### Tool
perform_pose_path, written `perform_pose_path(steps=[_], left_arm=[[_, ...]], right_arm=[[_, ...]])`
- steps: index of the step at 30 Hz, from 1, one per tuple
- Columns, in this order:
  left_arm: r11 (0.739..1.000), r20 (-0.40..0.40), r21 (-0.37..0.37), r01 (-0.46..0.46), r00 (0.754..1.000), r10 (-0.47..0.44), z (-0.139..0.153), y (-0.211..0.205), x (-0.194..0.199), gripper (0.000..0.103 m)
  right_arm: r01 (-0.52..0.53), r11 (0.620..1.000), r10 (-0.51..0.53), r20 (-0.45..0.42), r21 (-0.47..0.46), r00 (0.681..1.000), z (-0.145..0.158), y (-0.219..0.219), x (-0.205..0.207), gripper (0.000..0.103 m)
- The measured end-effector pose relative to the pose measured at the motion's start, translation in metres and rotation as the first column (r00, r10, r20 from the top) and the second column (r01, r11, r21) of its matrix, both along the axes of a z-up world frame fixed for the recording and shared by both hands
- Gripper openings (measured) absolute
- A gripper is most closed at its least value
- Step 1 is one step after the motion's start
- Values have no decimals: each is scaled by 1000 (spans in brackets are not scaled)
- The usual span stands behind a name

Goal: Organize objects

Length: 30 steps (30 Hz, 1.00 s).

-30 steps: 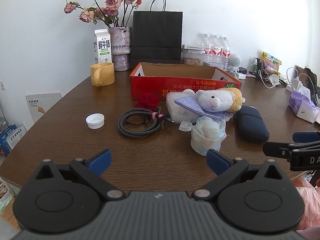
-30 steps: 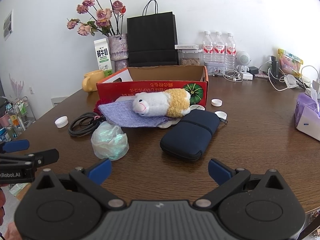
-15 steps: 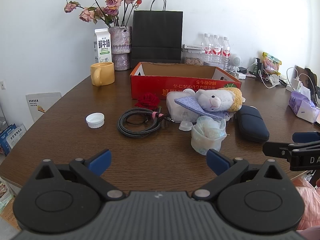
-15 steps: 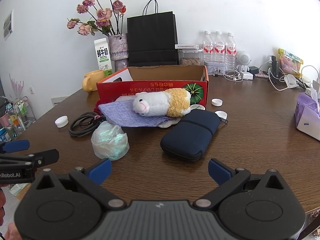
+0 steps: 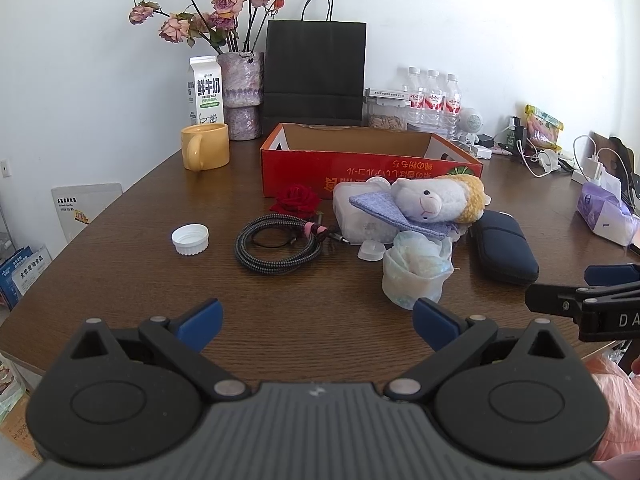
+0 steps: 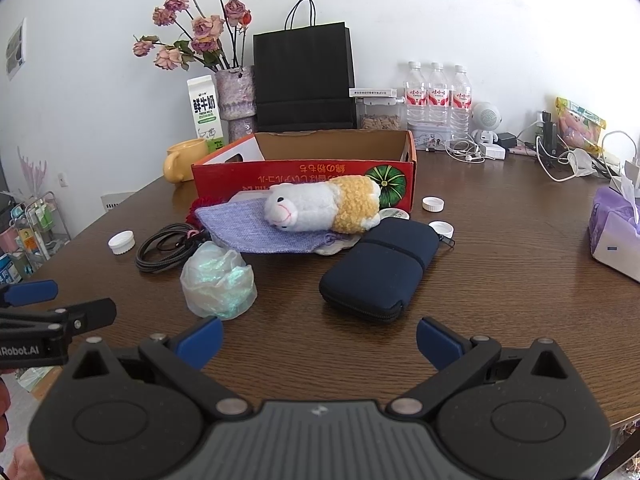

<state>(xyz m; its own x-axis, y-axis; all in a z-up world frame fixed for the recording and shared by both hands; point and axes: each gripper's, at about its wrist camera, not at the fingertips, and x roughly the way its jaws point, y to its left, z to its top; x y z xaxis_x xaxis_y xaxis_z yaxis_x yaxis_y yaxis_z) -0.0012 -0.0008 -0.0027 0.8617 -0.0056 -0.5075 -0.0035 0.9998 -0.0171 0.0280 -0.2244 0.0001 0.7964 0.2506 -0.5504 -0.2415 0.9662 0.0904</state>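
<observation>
Both views are bright and evenly lit by soft, daylight-like light. The white wall (image 5: 460,20) is nearly washed out, and pale glare lies across the far right of the brown table (image 6: 520,208). Shadows under the objects are faint and short. Both pictures are sharp, with no motion blur. Strong fisheye distortion bends the table edge and walls into curves, and the frame corners fade to black. The nearest dark parts look slightly soft.
</observation>
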Motion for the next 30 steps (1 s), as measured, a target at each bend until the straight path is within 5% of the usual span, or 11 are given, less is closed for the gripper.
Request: perform_pose_path(steps=[22,30], left_arm=[[1000,-5,-11,4,1000,-4,-3,1,3,103],[996,9,-9,-87,996,88,1,25,40,103]], right_arm=[[4,1000,-4,-6,5,1000,-3,0,3,103],[79,996,-78,22,-32,997,-6,-12,40,103]])
